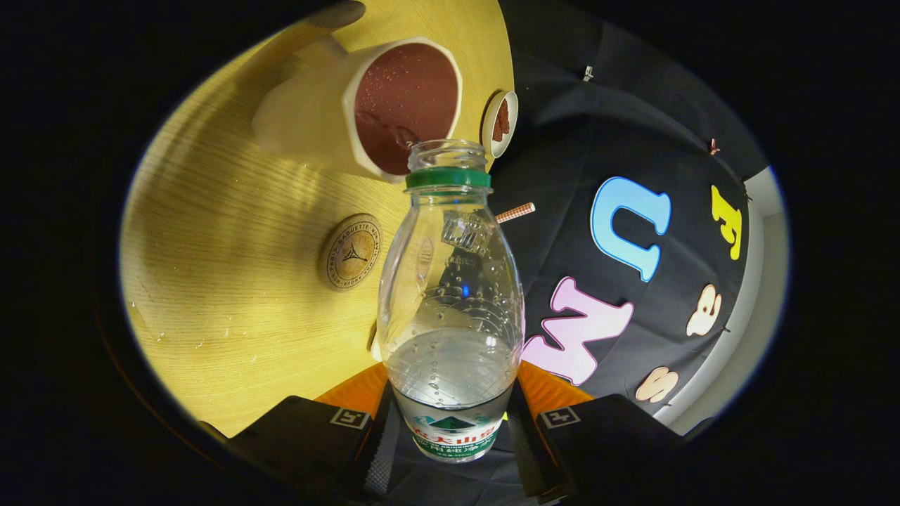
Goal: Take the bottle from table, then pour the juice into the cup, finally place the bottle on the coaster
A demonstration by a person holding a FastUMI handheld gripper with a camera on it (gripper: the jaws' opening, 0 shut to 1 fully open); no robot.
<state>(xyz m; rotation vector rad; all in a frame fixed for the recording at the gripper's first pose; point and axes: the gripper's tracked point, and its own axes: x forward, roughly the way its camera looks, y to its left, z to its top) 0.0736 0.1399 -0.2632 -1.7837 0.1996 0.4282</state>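
A clear plastic bottle [450, 295] with a green neck ring and no cap is held between my fingers, and my gripper [450, 429] is shut on its labelled lower part. The bottle is tipped over sideways, so its open mouth points at the cream cup [330, 112] beyond it. Clear liquid sits low in the bottle near my fingers. The cup's inside looks dark reddish-brown, and the bottle's mouth overlaps its rim. A round cork coaster [350, 252] lies on the wooden table [232, 281], between the cup and my fingers, off to one side of the bottle.
A small white dish [500, 123] with something brown in it sits at the table's edge beside the cup. A checked stick [515, 212] pokes out by the bottle's shoulder. The black cloth wall [633, 140] rises past the table's edge.
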